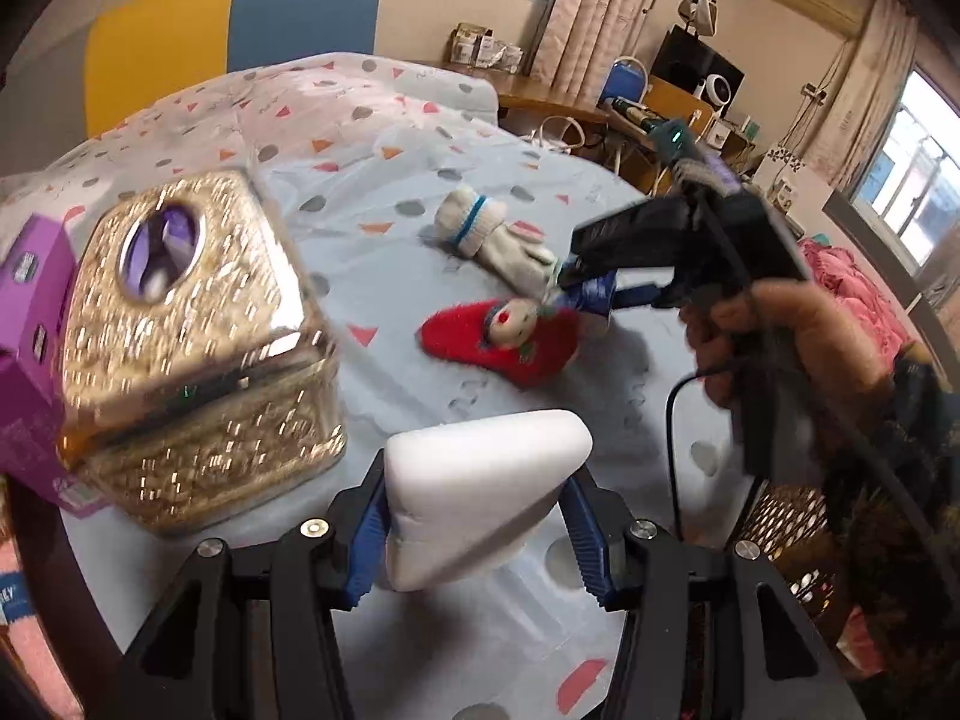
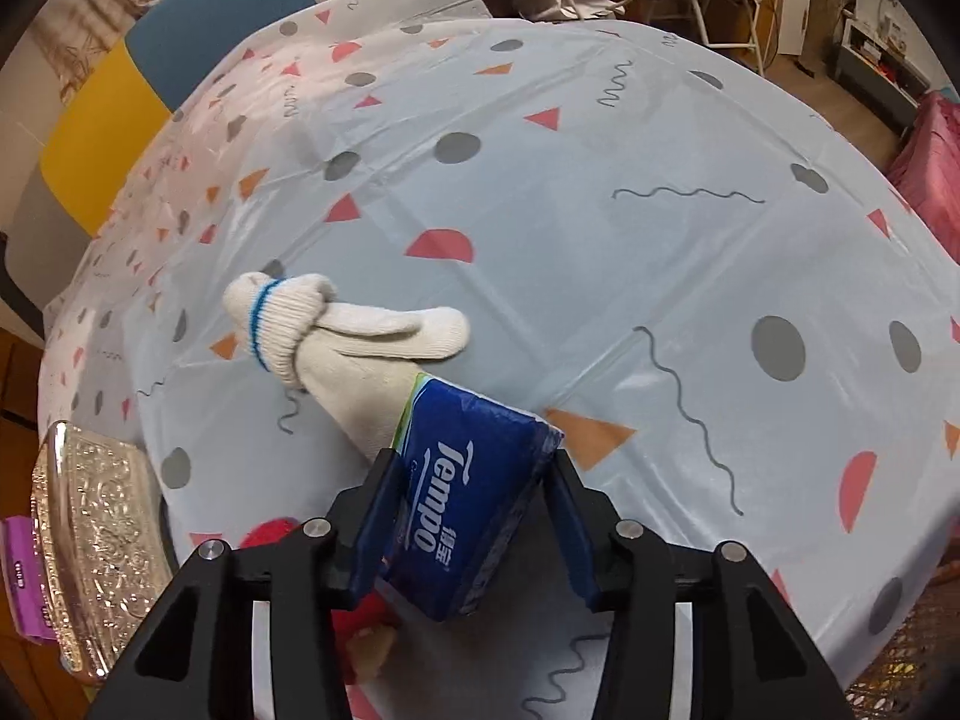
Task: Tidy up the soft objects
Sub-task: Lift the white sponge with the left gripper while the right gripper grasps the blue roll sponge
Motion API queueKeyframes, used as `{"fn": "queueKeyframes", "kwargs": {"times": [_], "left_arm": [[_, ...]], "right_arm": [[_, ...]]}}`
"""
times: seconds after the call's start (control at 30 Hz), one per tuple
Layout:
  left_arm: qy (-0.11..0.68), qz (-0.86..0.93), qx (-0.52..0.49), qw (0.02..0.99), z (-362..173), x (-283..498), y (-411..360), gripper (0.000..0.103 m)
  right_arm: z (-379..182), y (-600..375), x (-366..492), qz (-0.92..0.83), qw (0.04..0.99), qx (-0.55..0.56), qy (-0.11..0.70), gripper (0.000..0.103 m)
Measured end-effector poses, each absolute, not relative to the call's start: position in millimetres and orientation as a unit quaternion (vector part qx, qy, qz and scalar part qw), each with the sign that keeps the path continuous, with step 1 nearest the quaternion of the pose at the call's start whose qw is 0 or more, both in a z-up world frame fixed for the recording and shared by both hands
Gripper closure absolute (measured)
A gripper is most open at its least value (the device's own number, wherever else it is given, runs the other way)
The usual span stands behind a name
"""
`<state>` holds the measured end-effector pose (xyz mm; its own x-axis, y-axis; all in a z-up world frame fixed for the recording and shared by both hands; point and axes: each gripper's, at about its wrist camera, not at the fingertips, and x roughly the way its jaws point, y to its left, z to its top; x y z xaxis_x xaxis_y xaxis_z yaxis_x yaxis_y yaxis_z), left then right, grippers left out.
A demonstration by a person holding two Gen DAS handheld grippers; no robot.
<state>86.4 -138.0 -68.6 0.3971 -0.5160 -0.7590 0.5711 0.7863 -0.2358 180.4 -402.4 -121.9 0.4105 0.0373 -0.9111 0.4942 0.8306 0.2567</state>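
Left gripper (image 1: 474,531) jaws pinching white sponge (image 1: 480,480), right gripper (image 2: 474,531) jaws pinching Tempo tissue pack (image 2: 465,498) — risking slipping, compressing — snagging knit glove (image 2: 336,330).

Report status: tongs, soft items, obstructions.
Left tongs shut on sponge. Right tongs shut on tissue pack. Glove, red doll on table. Gold box left.

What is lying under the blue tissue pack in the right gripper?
Below the tissue pack lie the white glove and red plush toy; the rest of the toy is covered.
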Motion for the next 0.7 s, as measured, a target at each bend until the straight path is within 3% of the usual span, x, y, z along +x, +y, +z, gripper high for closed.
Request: {"fn": "queueKeyframes", "kwargs": {"times": [0.4, 0.7], "left_arm": [[0.401, -0.297, 0.0, 0.866, 0.8, 172.3, -162.3, 0.049], [0.366, -0.177, -0.056, 0.912, 38.7, 234.3, -62.8, 0.05]], "right_arm": [[-126.9, -408.8, 180.7, -0.143, 0.793, 0.266, 0.529, 0.052], [-123.4, -396.5, 188.4, -0.135, 0.807, 0.218, 0.532, 0.054]]}}
